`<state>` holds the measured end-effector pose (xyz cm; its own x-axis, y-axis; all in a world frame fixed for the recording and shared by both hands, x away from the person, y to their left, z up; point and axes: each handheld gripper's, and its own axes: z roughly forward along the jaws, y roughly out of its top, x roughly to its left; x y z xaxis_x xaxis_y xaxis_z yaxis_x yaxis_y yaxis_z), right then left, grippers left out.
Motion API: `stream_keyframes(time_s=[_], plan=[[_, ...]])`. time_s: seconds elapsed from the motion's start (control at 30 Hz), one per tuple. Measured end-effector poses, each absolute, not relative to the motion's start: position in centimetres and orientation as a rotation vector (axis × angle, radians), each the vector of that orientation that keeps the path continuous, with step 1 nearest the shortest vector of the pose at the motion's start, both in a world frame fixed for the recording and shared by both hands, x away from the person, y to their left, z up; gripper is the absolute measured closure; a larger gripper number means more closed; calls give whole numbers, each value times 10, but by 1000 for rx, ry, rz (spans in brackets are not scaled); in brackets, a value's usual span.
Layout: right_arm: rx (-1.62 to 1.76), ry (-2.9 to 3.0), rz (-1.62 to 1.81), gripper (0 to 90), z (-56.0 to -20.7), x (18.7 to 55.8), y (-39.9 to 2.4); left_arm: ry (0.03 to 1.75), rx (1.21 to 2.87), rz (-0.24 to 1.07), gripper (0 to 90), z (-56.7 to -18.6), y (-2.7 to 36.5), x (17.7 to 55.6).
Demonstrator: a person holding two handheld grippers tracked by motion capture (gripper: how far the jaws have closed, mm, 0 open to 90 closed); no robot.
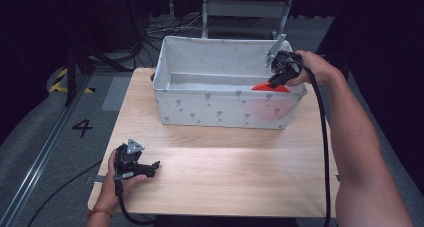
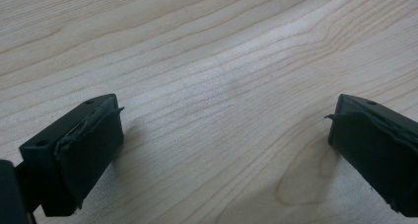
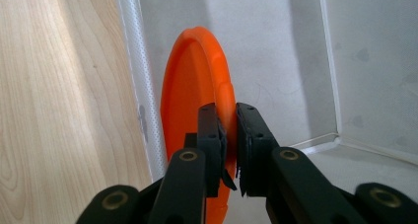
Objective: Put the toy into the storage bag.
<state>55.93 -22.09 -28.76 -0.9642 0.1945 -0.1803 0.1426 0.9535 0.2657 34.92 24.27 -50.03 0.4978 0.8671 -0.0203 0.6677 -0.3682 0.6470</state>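
An orange plate stands on edge inside a white fabric bin, close against its front wall near the right end. My right gripper is shut on the plate's rim from above. In the high view the plate peeks over the bin's front wall under the right gripper. My left gripper rests low over the wooden table at the near left, jaws wide apart with nothing between them. In the left gripper view the left gripper shows bare wood between its fingers.
The bin's inner floor beside the plate is bare. A metal frame and cables lie on the floor beyond the table. A rail runs along the floor at left.
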Motion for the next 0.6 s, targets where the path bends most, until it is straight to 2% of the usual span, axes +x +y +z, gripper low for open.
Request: stream_keyframes(time_s=[0.6], plan=[[269, 2949, 270, 816, -306, 563, -214, 1237, 2165, 426, 6, -500, 244, 350]])
